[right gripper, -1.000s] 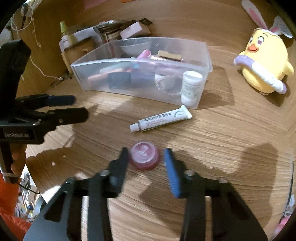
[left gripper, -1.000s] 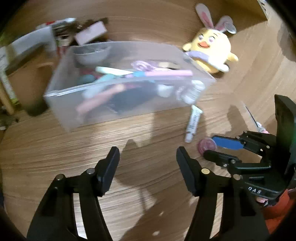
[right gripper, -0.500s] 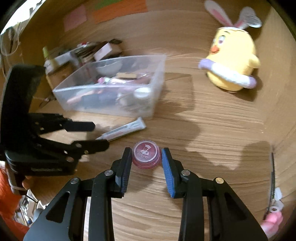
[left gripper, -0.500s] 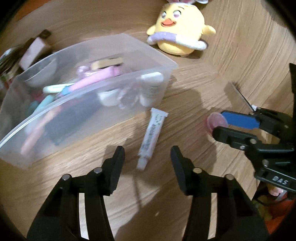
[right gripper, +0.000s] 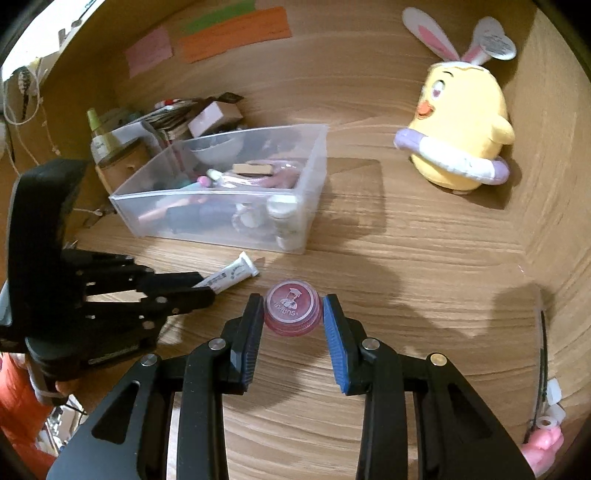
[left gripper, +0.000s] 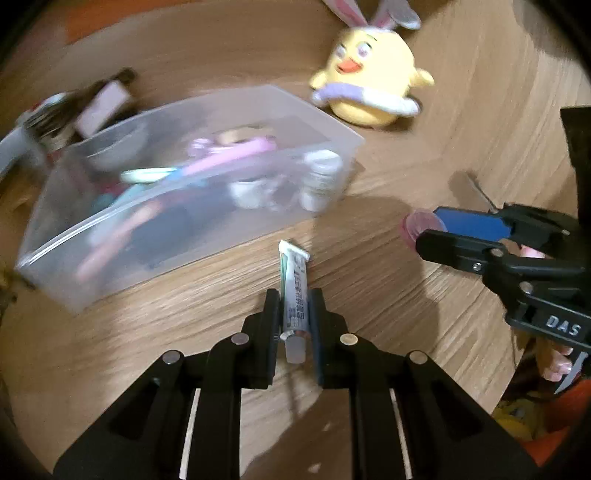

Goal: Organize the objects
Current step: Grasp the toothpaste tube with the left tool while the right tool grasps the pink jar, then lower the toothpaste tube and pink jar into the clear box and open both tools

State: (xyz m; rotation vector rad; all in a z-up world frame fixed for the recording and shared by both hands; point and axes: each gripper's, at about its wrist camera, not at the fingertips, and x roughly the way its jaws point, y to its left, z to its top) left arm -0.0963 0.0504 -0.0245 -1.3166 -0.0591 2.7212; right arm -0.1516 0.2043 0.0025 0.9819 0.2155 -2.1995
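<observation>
White tube (left gripper: 294, 295) caught between the two black fingers of the left gripper (left gripper: 293, 314), cap end toward the camera, flat end sticking out in front. Squeezed on both sides, jaws having just closed in on it. Seen from the right wrist view too (right gripper: 231, 276): flat end poking out past the left gripper (right gripper: 195, 286), low over the wooden table (right gripper: 424, 266). Whether touching the wood or a little off it, cannot tell.

Little round pink jar (right gripper: 292, 308) sitting between the fingers of the right gripper (right gripper: 293, 314). Blue pads pressed against both sides of it, so held tight. Lid up, with a small picture and letters on top. In the left wrist view, only a bit of the pink jar (left gripper: 419, 229) peeking out beside the blue pad of the right gripper (left gripper: 436, 230).

Just behind the tube, a clear plastic box (right gripper: 310, 206), full of pens, small bottles and other small things. Blurry in the left wrist view (left gripper: 328, 206). Tube and jar both outside the box, near its front wall.

Farther back on the right, a yellow chick toy (right gripper: 461, 122) with bunny ears and a purple and white ring around it, standing well apart from the box. Behind the box on the left, a messy pile of boxes and bottles (right gripper: 155, 122). Coloured paper notes (right gripper: 229, 29) stuck on the wooden wall at the back.
</observation>
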